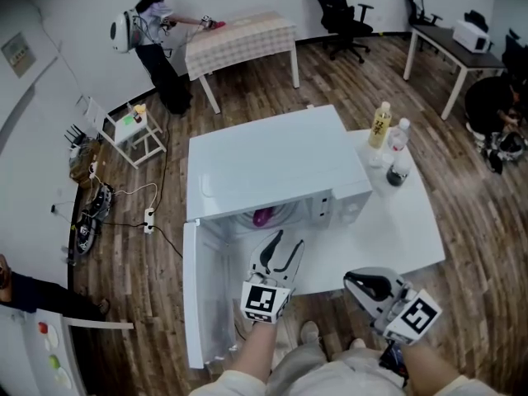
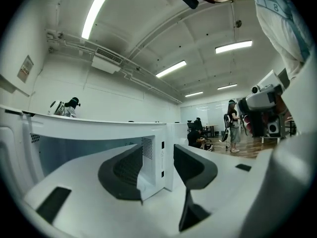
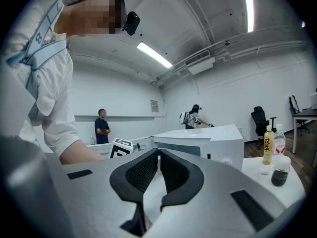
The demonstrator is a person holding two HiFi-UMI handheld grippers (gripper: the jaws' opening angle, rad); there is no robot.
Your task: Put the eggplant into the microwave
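**Inside the microwave [image 1: 272, 159], the eggplant [image 1: 262, 216] is in**

That job looks done. The left hand-held gripper [image 1: 289, 238] is open and holds nothing, just outside the opening. The right hand-held gripper [image 1: 350, 280] is closed and empty. The door [image 1: 202, 295] hangs open, so shutting it may be left.

The white table [image 1: 408, 229] before me carries the microwave [image 1: 272, 159], which sits on its left part with its door swung open toward me. Right of the microwave, off its back corner, three bottles stand close together: a yellow-labelled bottle [image 1: 379, 125], a clear bottle [image 1: 400, 134], and a dark bottle [image 1: 397, 172] nearest me.
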